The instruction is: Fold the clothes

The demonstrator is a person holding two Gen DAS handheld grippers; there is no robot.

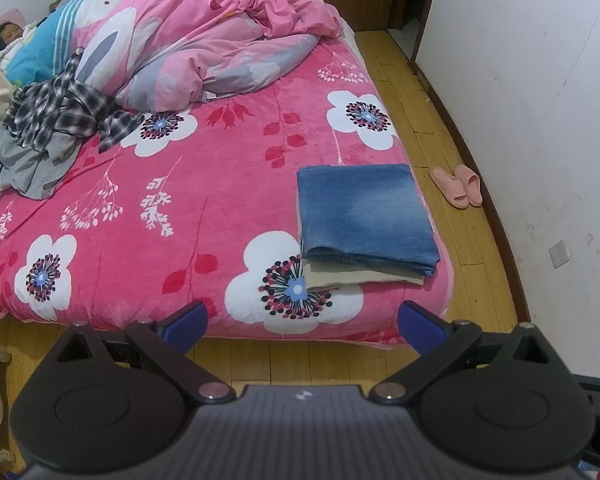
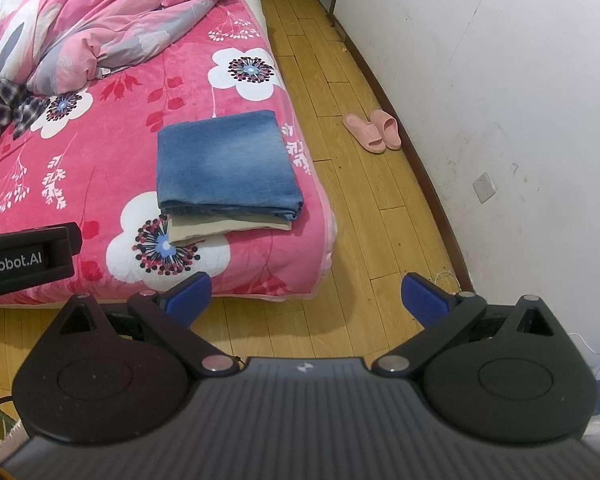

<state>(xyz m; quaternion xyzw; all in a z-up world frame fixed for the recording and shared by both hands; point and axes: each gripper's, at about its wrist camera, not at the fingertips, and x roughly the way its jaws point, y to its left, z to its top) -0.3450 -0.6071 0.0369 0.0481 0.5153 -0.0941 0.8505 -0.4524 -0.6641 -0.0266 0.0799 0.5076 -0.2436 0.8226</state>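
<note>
Folded blue jeans [image 1: 366, 212] lie on a folded beige garment [image 1: 352, 276] at the bed's near right corner; the stack also shows in the right wrist view [image 2: 226, 164]. A heap of unfolded clothes, with a black-and-white plaid shirt [image 1: 60, 110] on a grey garment [image 1: 36, 168], lies at the bed's left side. My left gripper [image 1: 302, 322] is open and empty, held off the foot of the bed. My right gripper [image 2: 306, 294] is open and empty over the floor, right of the bed's corner. The left gripper's body [image 2: 28, 258] shows at the right view's left edge.
The bed has a pink floral blanket [image 1: 204, 184] and a bunched pink duvet [image 1: 220, 28] at its far end. A person [image 1: 4, 36] lies at the far left. Pink slippers [image 1: 458, 184] sit on the wooden floor [image 2: 360, 208] by the white wall [image 1: 540, 100].
</note>
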